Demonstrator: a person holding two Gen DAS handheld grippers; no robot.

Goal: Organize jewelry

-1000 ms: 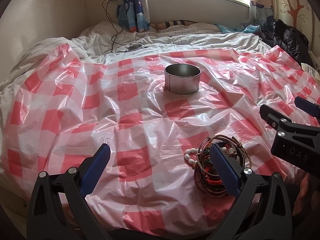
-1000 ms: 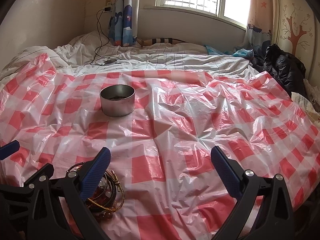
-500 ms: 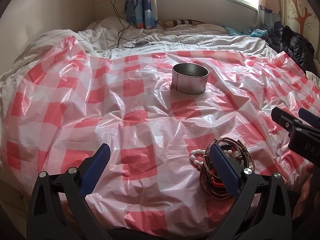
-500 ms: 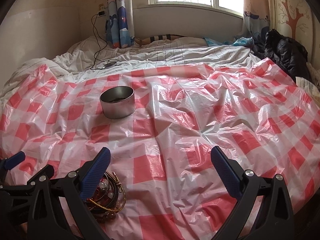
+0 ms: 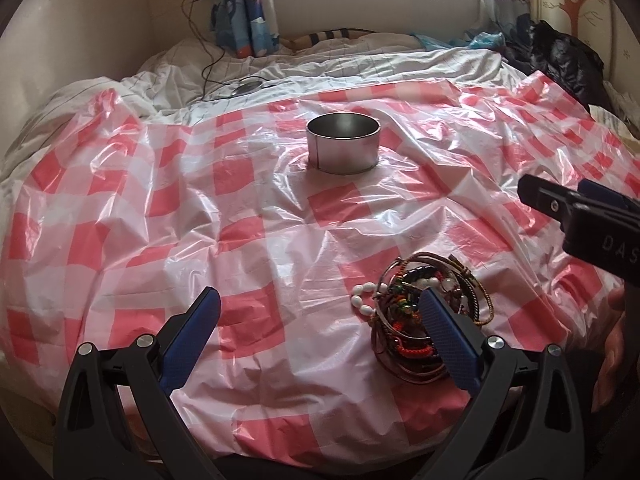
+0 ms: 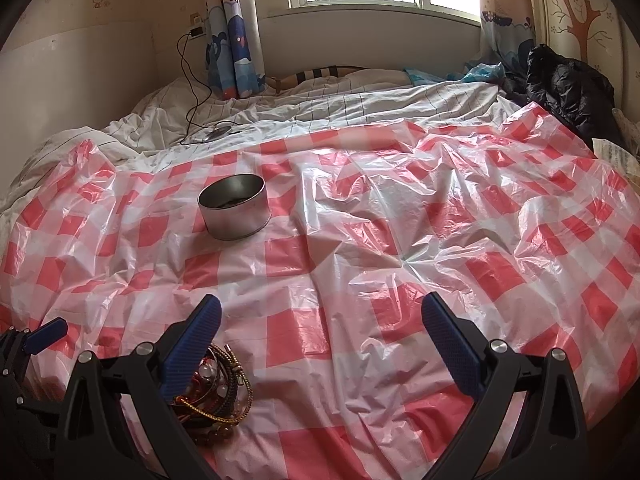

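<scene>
A tangled pile of bracelets and beads (image 5: pixel 416 308) lies on the red-and-white checked plastic sheet (image 5: pixel 256 240) near its front edge. The same pile (image 6: pixel 224 396) shows partly behind my right gripper's left finger. A round metal tin (image 5: pixel 343 142) stands upright farther back, and the right wrist view shows something dark in the bottom of the tin (image 6: pixel 234 205). My left gripper (image 5: pixel 320 312) is open, its right finger over the pile's near side. My right gripper (image 6: pixel 320 316) is open with nothing between its fingers, and it also shows at the right edge (image 5: pixel 576 204).
The sheet covers a rumpled bed with white bedding (image 6: pixel 320 104) behind it. A black charging cable (image 6: pixel 192 92) runs from a wall socket to the bedding. A dark jacket (image 6: pixel 568 84) is heaped at the right. A hand (image 5: pixel 612 344) shows at the right edge.
Both cameras have tilted upward a little, showing more of the window and wall. The bracelet pile and tin have not moved. Both grippers stay open.
</scene>
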